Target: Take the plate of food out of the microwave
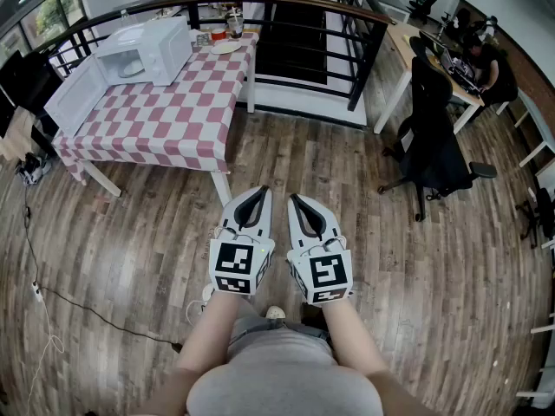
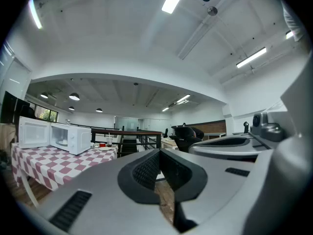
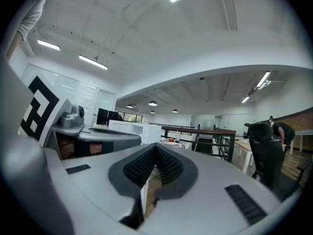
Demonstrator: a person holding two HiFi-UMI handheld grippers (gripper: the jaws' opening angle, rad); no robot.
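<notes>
Both grippers hang level over the wooden floor (image 1: 390, 258), left gripper (image 1: 261, 192) and right gripper (image 1: 296, 199) each with jaws together and empty. The approach seems barely begun. Well apart, at the far left corner of the table (image 1: 165, 115), the microwave (image 1: 147, 48) stands with its door (image 1: 76, 94) open, the plate (image 1: 132, 68) inside; next, walk up and open a gripper

Red-and-white checked table (image 1: 173, 120) at ten o'clock, standing on plank floor (image 1: 390, 258). On its cloth, white microwave (image 1: 152, 48) at ten o'clock, door (image 1: 76, 94) swung open. Small plate (image 1: 225, 48) and some small containers (image 1: 233, 24) at one o'clock.
</notes>
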